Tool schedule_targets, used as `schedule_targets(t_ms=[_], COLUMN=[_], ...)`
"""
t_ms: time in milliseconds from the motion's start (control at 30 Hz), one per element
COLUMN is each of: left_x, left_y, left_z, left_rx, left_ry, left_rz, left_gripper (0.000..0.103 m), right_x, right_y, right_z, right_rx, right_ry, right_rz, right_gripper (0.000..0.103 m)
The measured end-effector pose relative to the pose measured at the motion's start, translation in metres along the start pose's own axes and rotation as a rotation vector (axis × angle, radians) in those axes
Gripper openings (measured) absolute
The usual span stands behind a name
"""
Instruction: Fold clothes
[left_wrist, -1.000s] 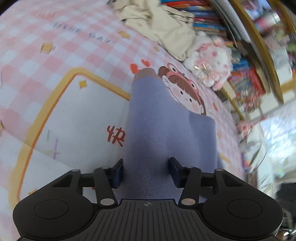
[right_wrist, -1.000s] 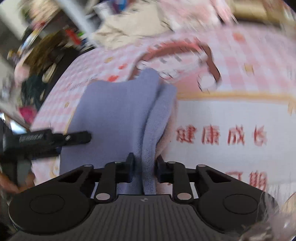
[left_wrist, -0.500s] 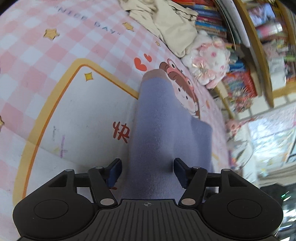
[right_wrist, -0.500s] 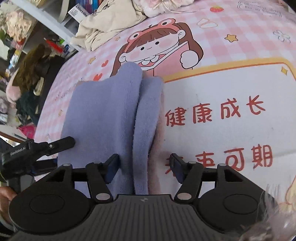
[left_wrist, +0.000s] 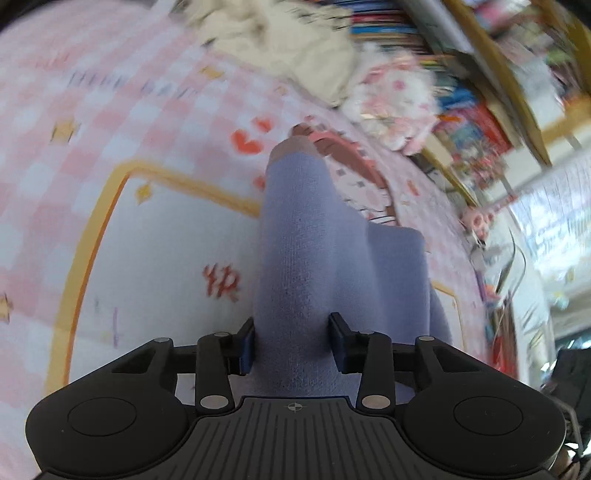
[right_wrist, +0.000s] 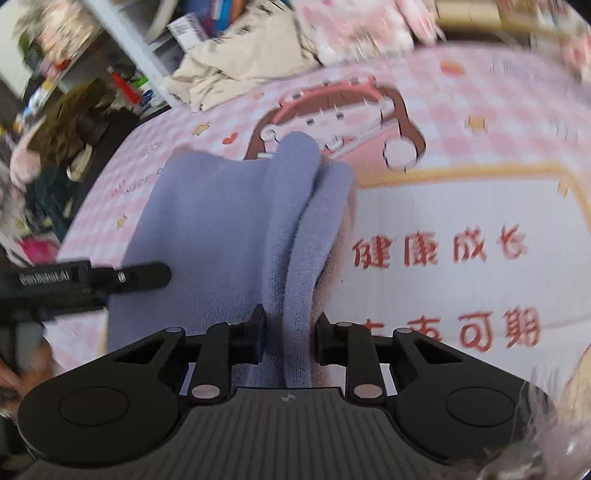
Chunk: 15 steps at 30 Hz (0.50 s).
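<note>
On the pink checked mat (left_wrist: 110, 122), the lavender garment (left_wrist: 295, 266) lies partly folded, a raised ridge of it running away from each camera. At the left, the left tongs (left_wrist: 291, 341) stand around a thick roll of the cloth, both pads touching it; they look clamped on it, though the wide gap leaves some doubt. The risk, as I judge it, is that so bulky a bunch slips out when lifted, letting the fold collapse. At the right, the right tongs (right_wrist: 288, 341) are closed narrowly on two doubled edges of the same garment (right_wrist: 229, 229); the outer layer could pull free and skew the fold. Motion blur suggests quick movement, which adds to that risk.
</note>
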<state>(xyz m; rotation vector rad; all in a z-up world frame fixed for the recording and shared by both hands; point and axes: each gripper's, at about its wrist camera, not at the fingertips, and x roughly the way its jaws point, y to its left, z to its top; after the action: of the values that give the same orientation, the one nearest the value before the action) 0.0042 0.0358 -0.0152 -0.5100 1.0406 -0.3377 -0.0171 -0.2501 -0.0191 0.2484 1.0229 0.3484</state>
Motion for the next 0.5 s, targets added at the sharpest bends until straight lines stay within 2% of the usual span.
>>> schedule_targets(t_ms=[67, 167, 233, 333, 433, 467, 500], left_x=[0.003, 0.007, 0.008, 0.012, 0.014, 0.015, 0.016], left_y=[0.002, 0.017, 0.027, 0.033, 0.036, 0.035, 0.034], left_z=[0.0, 0.001, 0.001, 0.0, -0.003, -0.004, -0.004], left_rx=[-0.007, -0.078, -0.128, -0.153, -0.17, -0.162, -0.156], left_ry=[0.011, 0.035, 0.049, 0.067, 0.055, 0.054, 0.058], left_rz=[-0.008, -0.031, -0.05, -0.077, -0.109, -0.11, -0.109], left_gripper=[0.039, 0.045, 0.051, 0.054, 0.053, 0.05, 0.046], right_x=[0.0, 0.001, 0.003, 0.005, 0.005, 0.005, 0.007], right_y=[-0.006, -0.016, -0.025, -0.034, -0.04, -0.039, -0.038], right_z=[-0.001, -0.002, -0.001, -0.006, -0.009, -0.009, -0.008], right_rx=[0.02, 0.07, 0.124, 0.189, 0.231, 0.225, 0.23], right_ry=[0.0, 0.003, 0.007, 0.023, 0.014, 0.02, 0.037], right_rz=[0.007, 0.019, 0.027, 0.044, 0.069, 0.071, 0.103], right_gripper=[0.023, 0.028, 0.042, 0.05, 0.049, 0.042, 0.031])
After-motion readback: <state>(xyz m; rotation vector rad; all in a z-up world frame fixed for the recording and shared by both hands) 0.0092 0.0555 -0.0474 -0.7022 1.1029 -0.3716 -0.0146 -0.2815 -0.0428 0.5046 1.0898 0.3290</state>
